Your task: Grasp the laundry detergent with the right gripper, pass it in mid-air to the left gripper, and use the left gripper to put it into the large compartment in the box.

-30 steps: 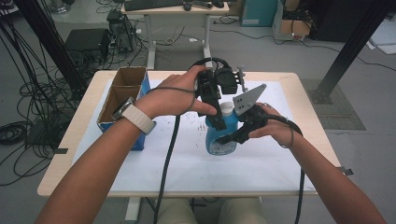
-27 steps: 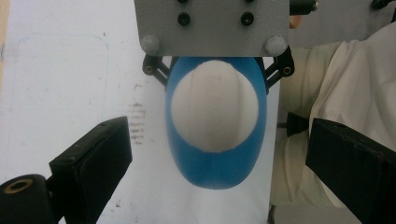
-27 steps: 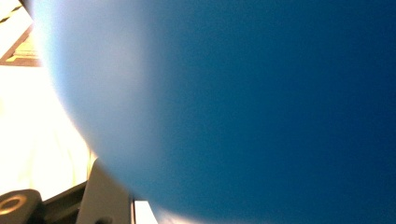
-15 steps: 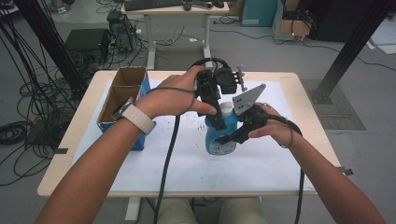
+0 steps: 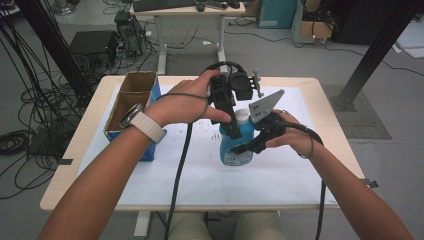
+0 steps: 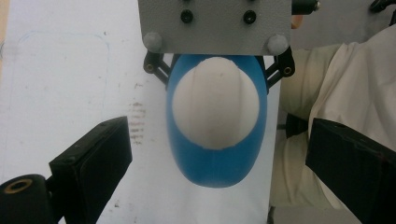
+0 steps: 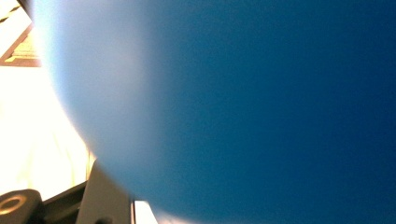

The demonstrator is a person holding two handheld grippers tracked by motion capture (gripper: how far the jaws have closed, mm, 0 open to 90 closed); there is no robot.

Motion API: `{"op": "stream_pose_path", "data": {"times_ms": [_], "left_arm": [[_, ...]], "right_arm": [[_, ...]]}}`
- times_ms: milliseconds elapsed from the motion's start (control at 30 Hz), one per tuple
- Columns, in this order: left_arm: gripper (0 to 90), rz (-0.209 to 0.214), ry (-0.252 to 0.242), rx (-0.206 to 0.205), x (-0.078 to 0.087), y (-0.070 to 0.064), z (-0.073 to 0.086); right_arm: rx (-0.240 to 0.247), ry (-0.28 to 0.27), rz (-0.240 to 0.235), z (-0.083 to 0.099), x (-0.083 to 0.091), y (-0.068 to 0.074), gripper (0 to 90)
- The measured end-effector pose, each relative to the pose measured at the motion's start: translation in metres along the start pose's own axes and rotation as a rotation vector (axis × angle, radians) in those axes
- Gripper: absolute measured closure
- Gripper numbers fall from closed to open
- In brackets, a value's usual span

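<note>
Table (image 5: 325,100): covered with a white sheet; cardboard box (image 5: 131,97) at its left edge. Blue bottle (image 5: 235,147) stands upright near the table's centre, well right of the box. Right gripper (image 5: 250,145) clamps the bottle's body from the right. Left gripper (image 6: 215,154) hangs directly above the bottle, jaws spread wide either side of the white cap (image 6: 215,105), not touching. Judged step: positioning to grasp the cap. The next move calls for lowering and closing squarely on it.
</note>
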State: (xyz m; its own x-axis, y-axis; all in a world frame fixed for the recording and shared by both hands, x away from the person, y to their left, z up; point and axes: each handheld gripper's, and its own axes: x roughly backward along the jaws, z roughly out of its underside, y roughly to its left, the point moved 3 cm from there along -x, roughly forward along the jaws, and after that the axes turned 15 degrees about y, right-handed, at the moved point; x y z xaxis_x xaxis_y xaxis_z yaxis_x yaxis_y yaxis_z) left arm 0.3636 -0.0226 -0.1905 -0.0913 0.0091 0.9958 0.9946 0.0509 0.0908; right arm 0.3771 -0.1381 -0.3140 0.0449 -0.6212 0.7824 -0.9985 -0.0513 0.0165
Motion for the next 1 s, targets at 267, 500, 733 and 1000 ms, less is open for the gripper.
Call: {"op": "stream_pose_path", "data": {"times_ms": [267, 500, 733, 1000], "left_arm": [[7.4, -0.001, 0.001, 0.000, 0.0004, 0.0001, -0.0006], [7.4, -0.001, 0.000, -0.001, 0.0007, -0.0001, -0.0012], [7.4, -0.001, 0.001, 0.001, 0.0008, -0.0001, -0.0009], [7.4, -0.003, 0.001, 0.002, 0.0009, -0.0002, -0.0007]], "right_arm": [[0.001, -0.001, 0.001, 0.0002, 0.0002, -0.0003, 43.4], [0.001, -0.004, 0.001, 0.0004, 0.0005, -0.0004, 43.4], [-0.001, -0.007, 0.001, 0.0007, 0.0008, -0.0013, 43.4], [0.002, -0.006, 0.001, 0.0006, 0.0006, -0.0011, 43.4]]}}
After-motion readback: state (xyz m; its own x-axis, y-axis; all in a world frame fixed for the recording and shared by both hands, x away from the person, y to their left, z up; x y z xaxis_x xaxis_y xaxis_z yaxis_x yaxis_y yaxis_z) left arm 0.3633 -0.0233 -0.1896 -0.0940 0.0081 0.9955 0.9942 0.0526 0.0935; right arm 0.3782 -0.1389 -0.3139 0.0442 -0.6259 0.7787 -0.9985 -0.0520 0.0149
